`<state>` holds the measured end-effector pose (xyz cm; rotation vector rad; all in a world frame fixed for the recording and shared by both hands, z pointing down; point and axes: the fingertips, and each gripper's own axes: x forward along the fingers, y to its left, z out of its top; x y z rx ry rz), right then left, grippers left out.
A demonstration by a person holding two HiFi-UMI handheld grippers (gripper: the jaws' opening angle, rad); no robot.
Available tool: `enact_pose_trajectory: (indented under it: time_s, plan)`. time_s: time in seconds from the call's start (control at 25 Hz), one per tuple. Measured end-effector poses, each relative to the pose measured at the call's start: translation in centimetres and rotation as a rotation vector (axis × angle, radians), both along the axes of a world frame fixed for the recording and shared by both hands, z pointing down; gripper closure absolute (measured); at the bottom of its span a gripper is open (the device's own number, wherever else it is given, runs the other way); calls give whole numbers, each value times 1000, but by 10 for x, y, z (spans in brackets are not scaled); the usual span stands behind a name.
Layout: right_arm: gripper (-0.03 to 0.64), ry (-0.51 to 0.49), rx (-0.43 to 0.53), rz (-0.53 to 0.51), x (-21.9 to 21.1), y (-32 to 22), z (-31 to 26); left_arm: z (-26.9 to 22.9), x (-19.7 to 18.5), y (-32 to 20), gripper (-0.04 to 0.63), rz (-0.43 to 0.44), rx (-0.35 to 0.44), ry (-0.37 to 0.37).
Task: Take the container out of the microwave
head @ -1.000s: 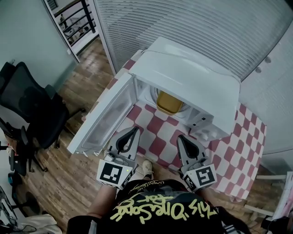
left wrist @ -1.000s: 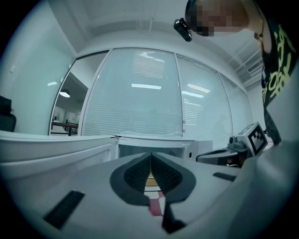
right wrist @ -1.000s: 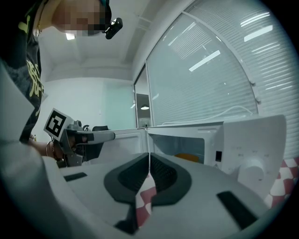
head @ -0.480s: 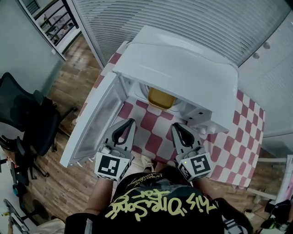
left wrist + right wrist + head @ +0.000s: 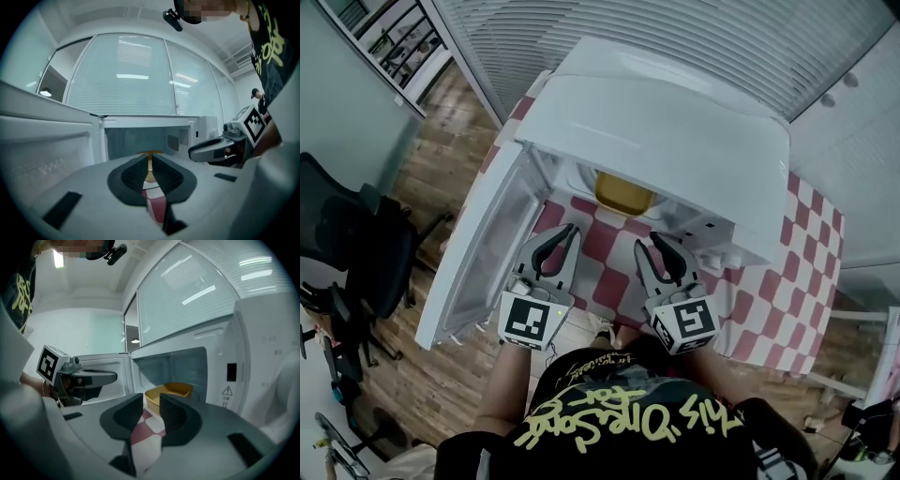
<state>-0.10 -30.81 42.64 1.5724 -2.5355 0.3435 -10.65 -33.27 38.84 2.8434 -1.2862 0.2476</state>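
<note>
There is one microwave [image 5: 675, 131] with one door [image 5: 487, 253], and one yellow container [image 5: 623, 192] is inside it. There is one table [image 5: 797, 272] with red and white checks. There are two grippers: the left gripper [image 5: 565, 230] and the right gripper [image 5: 653, 241], whose jaws are opening with nothing between them. One black chair [image 5: 342, 225] shows clearly at the left.
</note>
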Motion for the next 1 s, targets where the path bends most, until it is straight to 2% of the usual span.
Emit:
enact_pose_trajectory:
  time_s: [0.08, 0.2, 0.32, 0.64, 0.92, 1.0]
  plan:
    - [510, 5, -9, 8, 0, -4, 7, 10, 1, -3, 565, 26, -24, -14]
    - [476, 10, -18, 24, 0, -11, 15, 23, 6, -7, 473, 69, -43, -19]
    - [448, 6, -19, 39, 0, -19, 24, 38, 14, -13, 427, 110, -54, -39]
    - [397, 11, -22, 71, -1, -38, 43, 74, 24, -31, 373, 155, -97, -75]
    - [387, 4, -48, 117, 3, -52, 59, 86, 36, -47, 354, 202, -112, -79]
    - [385, -5, -51, 122, 3, -55, 61, 86, 38, -48, 353, 217, -123, -51]
